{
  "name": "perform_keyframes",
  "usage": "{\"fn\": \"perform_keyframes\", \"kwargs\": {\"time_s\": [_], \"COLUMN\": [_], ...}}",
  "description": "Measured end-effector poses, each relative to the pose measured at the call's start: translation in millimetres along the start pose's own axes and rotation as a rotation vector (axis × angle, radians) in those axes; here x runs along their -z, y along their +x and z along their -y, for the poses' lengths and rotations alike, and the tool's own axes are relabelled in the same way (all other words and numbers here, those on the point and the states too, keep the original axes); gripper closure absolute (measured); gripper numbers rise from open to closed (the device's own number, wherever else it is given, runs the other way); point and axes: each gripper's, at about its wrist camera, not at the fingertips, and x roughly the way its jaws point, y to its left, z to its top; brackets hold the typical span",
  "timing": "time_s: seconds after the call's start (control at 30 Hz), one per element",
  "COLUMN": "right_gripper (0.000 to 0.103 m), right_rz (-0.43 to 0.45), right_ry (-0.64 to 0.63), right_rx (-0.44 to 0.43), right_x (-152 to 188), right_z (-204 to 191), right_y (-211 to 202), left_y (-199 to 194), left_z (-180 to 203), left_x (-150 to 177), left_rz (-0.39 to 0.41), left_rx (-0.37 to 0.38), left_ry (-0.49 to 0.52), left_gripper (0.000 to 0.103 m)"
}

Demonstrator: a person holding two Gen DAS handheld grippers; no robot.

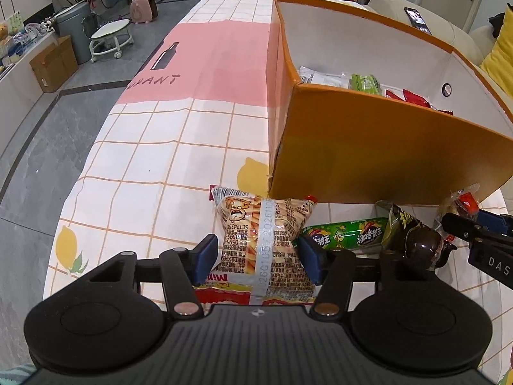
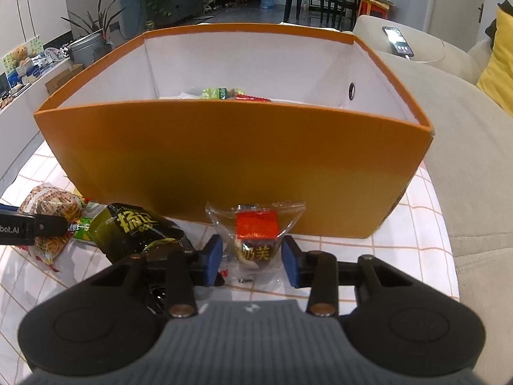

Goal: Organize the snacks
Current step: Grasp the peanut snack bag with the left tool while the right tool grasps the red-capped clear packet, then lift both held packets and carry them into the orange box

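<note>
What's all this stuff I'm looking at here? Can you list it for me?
Box: one, orange, white inside, on the checked tablecloth.
Packets in box: several, green, red, clear.
Stick snack bag: one, clear, between left gripper's pads.
Sausage: one, green, beside it.
Dark packet: one, black-green, front of box.
Small cake packet: one, clear with red label, between right gripper's pads.
Phone: one, on beige sofa.
Left gripper: black, blue pads.
Right gripper: same.
</note>
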Motion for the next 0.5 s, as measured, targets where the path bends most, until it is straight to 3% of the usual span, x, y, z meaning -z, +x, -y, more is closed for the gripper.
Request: {"fn": "perform_keyframes", "kwargs": {"time_s": [0.2,0.5], "right_gripper": [0.071,0.072], "right_rz": [-0.001,0.011], "right_ry": [0.003,0.005], "right_rx": [-0.004,-0.009], "right_x": [1.3,-1.5], "right_z": [1.0,2.7], "right_y": [-2.1,-18.7], "left_y": [-1.7,-22.1], "left_z": [0.9,7.5], "left_x": [1.5,7.8], "left_rz": [0.0,0.01], "left_rx": [0.011,0.011], "left_ry": [0.002,0.007], "left_gripper": [0.05,0.054]}}
